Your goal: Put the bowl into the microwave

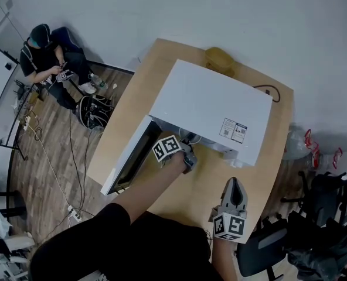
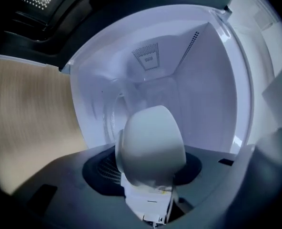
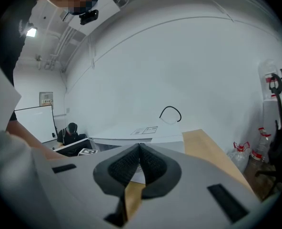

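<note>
Nearest to me, the right hand-held gripper (image 3: 140, 149) hung over the bare bench (image 1: 267, 151) with its jaws pressed together and nothing between them; it stood well back from the work and pointed toward the microwave's right side. Ahead of it, the left hand-held gripper (image 2: 150, 175) was clamped, jaws part-way apart, on the wall of the white bowl (image 2: 153, 144); the bowl sat tipped in the grip, rounded outside toward the camera and rim showing at its left. So the bowl was in the air at the mouth of the microwave (image 1: 214, 107), not yet set down, and the left hand was plainly the nearer one to the job. The door (image 1: 129, 157) stood swung wide to the left, clear of the opening. Beyond the bowl, straight along the jaws, lay the lit white cavity (image 2: 203, 89); its depth ran in line with the gripper, so I judged the coming move to be a straight push inward and a lowering onto the floor, with the bowl righted first. The floor itself was blurred; I could not make out a turntable for certain.
</note>
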A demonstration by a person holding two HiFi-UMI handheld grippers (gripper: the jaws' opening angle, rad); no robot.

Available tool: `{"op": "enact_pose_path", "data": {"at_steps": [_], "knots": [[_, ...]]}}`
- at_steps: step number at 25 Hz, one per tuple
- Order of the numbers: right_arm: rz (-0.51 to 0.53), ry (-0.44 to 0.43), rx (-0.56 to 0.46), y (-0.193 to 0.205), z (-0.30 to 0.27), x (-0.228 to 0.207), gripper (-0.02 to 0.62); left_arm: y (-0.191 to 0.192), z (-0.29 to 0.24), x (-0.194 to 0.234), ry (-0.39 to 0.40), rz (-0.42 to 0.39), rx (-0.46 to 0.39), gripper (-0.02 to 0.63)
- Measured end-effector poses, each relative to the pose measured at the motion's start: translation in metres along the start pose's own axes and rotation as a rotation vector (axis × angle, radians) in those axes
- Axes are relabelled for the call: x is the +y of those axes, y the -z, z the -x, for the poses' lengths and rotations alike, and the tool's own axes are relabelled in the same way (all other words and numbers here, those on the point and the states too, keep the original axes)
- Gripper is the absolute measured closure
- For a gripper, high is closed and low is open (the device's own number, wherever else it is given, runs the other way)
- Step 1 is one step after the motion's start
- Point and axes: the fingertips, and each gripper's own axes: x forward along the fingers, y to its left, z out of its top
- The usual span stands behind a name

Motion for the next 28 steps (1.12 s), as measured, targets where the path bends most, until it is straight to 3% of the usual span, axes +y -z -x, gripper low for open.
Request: {"op": "enact_pose_path", "data": {"at_steps": [7,16,22,28], "knots": [[0.002,0.013,0.019,0.009,0.003,-0.007,0.535,-0.005,-0.018,0.01,-0.046,-0.059,0.023,0.403],[-0.011,0.005,0.019,0.01,-0.004,-0.005,0.535,-0.016,-0.028,0.006,-0.11,-0.258,0.015,0.4],[-0.035,-0.056,-0.003,0.009,-0.005,0.002,0.535,-0.011,-0.035,0.001,-0.083,-0.334,0.065,0.4],[-0.027,-0.111,0.0,0.011,-0.005,0.012,0.535,-0.013,-0.038,0.004,-0.132,-0.488,0.071,0.4]]}}
